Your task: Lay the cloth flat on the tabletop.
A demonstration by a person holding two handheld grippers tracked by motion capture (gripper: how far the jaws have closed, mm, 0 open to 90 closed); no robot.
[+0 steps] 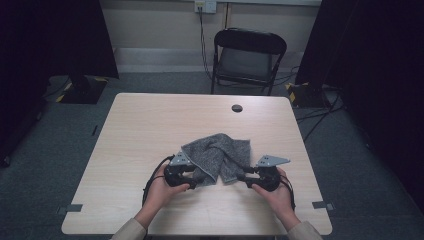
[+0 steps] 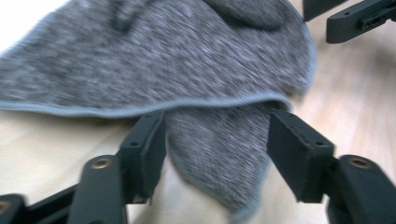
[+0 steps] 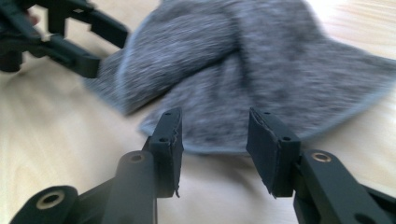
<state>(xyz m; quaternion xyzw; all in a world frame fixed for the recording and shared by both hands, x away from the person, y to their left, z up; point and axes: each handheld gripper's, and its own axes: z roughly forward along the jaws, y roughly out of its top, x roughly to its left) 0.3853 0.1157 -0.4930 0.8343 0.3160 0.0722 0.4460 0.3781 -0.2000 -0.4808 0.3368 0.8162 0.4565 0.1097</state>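
On the near half of the tabletop sits a crumpled grey cloth, and both grippers are parked right at its near edge. Left gripper: fingers spread wide, with a pointed flap of the cloth lying between them on the wood. Can't really tell if the pads actually touch the fabric, and nothing's pinched. Right gripper: fingers also well apart, tips sitting at the cloth's hemmed edge, gap between them showing cloth and bare wood. Not clamped on anything either.

From the high view, the left gripper is at the cloth's near-left corner and the right gripper at its near-right corner, each held in a hand coming in from the bottom, beige sleeves showing. The cloth is bunched up with a fold running through the middle.

Tabletop is light wood with a round cable hole beyond the cloth. Past the far edge there's a black folding chair, grey carpet, dark curtains either side, and a wall outlet with a cord hanging down.
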